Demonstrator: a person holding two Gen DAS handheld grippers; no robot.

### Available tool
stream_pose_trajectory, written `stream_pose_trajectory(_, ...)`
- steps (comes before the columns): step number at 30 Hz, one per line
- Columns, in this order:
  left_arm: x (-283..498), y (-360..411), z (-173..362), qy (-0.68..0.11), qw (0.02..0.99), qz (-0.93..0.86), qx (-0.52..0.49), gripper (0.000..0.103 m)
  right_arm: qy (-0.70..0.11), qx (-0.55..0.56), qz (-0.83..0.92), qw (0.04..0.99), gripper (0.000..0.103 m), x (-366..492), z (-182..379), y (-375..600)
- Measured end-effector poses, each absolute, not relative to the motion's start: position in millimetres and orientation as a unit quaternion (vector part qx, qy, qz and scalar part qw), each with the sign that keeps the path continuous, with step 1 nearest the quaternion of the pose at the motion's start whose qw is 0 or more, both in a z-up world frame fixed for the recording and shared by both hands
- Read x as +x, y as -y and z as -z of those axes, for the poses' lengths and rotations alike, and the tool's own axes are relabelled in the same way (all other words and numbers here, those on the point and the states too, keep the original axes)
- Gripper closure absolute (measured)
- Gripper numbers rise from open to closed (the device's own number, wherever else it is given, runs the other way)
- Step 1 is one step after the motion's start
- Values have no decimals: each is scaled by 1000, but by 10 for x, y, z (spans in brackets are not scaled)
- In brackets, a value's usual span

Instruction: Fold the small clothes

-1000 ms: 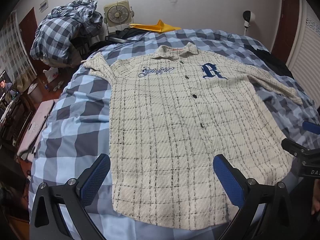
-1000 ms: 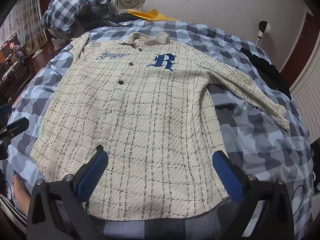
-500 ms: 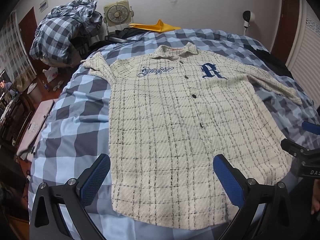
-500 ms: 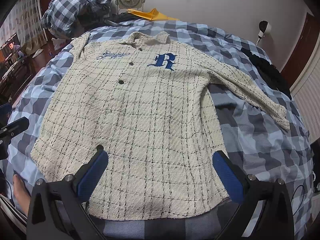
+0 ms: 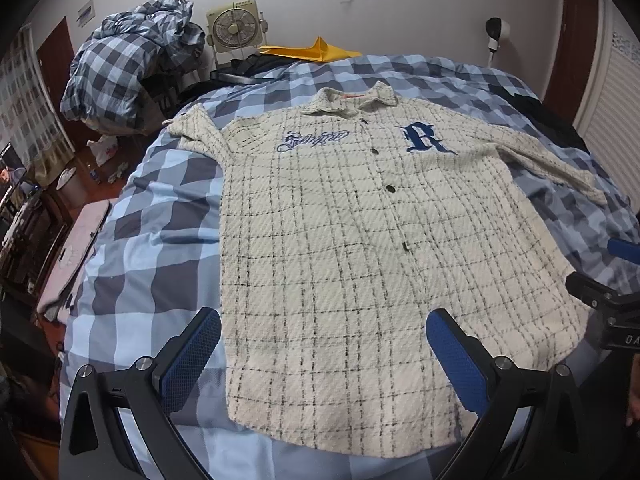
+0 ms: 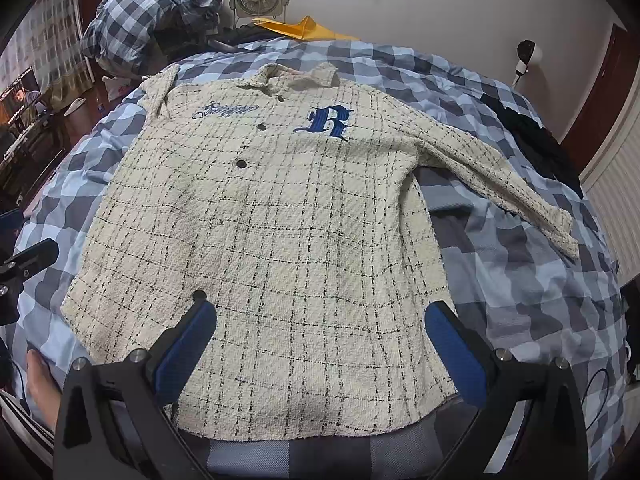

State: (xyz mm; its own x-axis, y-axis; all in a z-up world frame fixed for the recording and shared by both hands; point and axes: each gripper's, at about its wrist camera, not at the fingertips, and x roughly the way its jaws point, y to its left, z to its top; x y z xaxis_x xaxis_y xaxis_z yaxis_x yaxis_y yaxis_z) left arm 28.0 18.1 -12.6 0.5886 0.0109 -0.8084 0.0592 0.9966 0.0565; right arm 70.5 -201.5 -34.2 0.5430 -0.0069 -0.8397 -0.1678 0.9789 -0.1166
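A cream checked button shirt [image 5: 340, 248] with a blue "R" and blue script lies flat, front up, on the bed, collar far from me; it also shows in the right wrist view [image 6: 280, 232]. Its right sleeve [image 6: 500, 184] stretches out to the right; the left sleeve [image 5: 196, 132] is bunched by the shoulder. My left gripper [image 5: 324, 356] is open and empty above the hem's left part. My right gripper [image 6: 320, 344] is open and empty above the hem's right part. Each gripper shows at the edge of the other's view.
The bed has a blue and grey checked cover [image 5: 152, 240]. A heap of checked bedding [image 5: 124, 64] and a fan [image 5: 234, 26] stand at the back left. A yellow cloth [image 5: 316, 50] and dark clothes [image 6: 536, 140] lie at the bed's far and right edges.
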Motion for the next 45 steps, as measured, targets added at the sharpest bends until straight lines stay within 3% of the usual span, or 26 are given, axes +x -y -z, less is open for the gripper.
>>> stream_pose_trajectory(11, 270, -216, 115, -451, 892, 12, 39, 0, -477, -98, -44, 872, 1, 706, 315, 2013)
stream_pose_trajectory(17, 283, -246, 101, -452, 891, 11, 31, 0, -504, -43, -78, 859, 1, 771, 230, 2157)
stream_pose_trajectory(21, 299, -284, 126, -459, 888, 8, 29, 0, -516, 37, -105, 850, 1, 877, 45, 2608)
stream_pose_trajectory(26, 344, -342, 118, -462, 887, 3, 19, 0, -500, 50, -41, 863, 1, 1134, -80, 3555)
stream_pose_trajectory(32, 419, -408, 144, -469, 883, -14, 19, 0, -534, 93, 67, 838, 1, 1596, 219, 4876)
stream_pose_trajectory(37, 499, -455, 171, -475, 879, -28, 17, 0, -552, 270, 136, 777, 1, 1999, 825, 6156)
stream_pose_trajectory(45, 619, -509, 291, -498, 866, -42, 8, 0, -518, 398, 199, 731, 1, 2376, 1382, 6825)
